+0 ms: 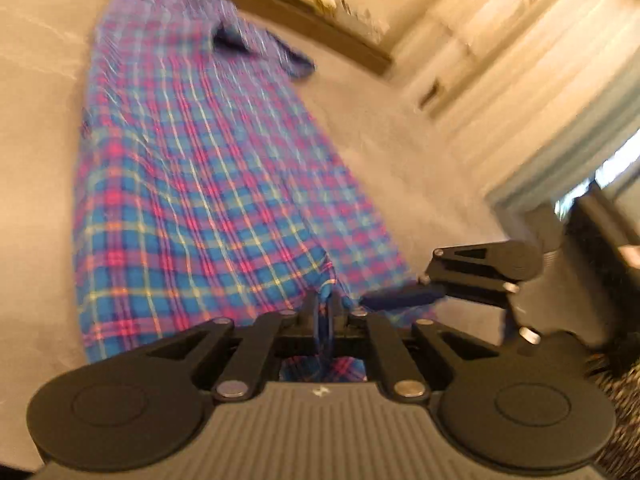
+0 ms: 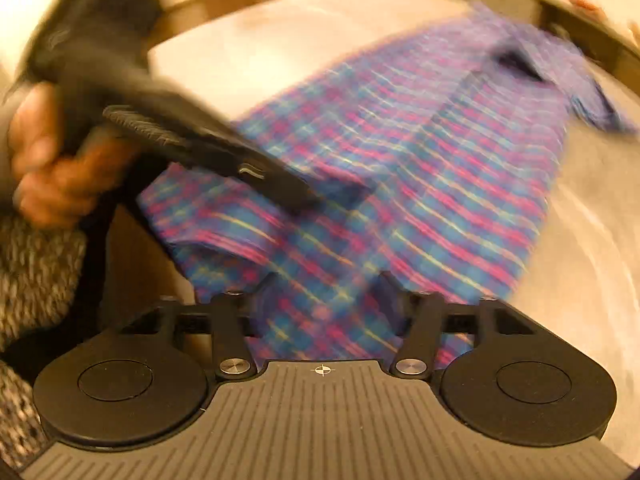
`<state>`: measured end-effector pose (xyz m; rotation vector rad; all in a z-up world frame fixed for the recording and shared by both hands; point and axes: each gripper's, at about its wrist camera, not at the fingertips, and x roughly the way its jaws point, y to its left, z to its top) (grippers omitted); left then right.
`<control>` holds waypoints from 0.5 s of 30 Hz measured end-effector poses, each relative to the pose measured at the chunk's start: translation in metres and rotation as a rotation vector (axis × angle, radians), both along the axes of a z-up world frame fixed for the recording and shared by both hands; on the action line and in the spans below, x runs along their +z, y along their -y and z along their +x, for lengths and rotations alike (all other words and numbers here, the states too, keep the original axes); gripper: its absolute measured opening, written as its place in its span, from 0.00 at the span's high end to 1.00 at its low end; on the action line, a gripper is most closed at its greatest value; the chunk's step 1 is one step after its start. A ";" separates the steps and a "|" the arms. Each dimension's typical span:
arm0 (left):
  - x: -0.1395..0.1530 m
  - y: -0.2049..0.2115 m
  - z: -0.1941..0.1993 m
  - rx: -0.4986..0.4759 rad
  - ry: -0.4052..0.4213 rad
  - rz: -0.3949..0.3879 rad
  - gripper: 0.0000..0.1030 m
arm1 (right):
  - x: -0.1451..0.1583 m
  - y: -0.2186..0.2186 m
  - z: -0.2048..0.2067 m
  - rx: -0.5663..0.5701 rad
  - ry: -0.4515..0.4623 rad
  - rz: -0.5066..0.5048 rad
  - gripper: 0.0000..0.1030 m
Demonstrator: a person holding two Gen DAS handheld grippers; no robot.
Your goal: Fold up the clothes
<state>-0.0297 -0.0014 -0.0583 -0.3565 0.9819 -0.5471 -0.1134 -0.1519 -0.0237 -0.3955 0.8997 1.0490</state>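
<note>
Pinching the plaid shirt's hem in my left gripper; my right gripper hangs unclenched over the shirt.

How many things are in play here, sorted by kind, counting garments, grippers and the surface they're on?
Plaid garments: 1, the plaid shirt, spread long on the surface.
Grippers: 2, the left gripper shut on the shirt's near edge, and the right gripper open over the cloth.
Surfaces: 1, the grey surface.
Total: 4
</note>
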 end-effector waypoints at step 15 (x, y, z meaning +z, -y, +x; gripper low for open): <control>0.006 -0.013 0.015 -0.016 0.042 0.033 0.72 | 0.008 0.027 0.053 -0.248 -0.008 -0.003 0.39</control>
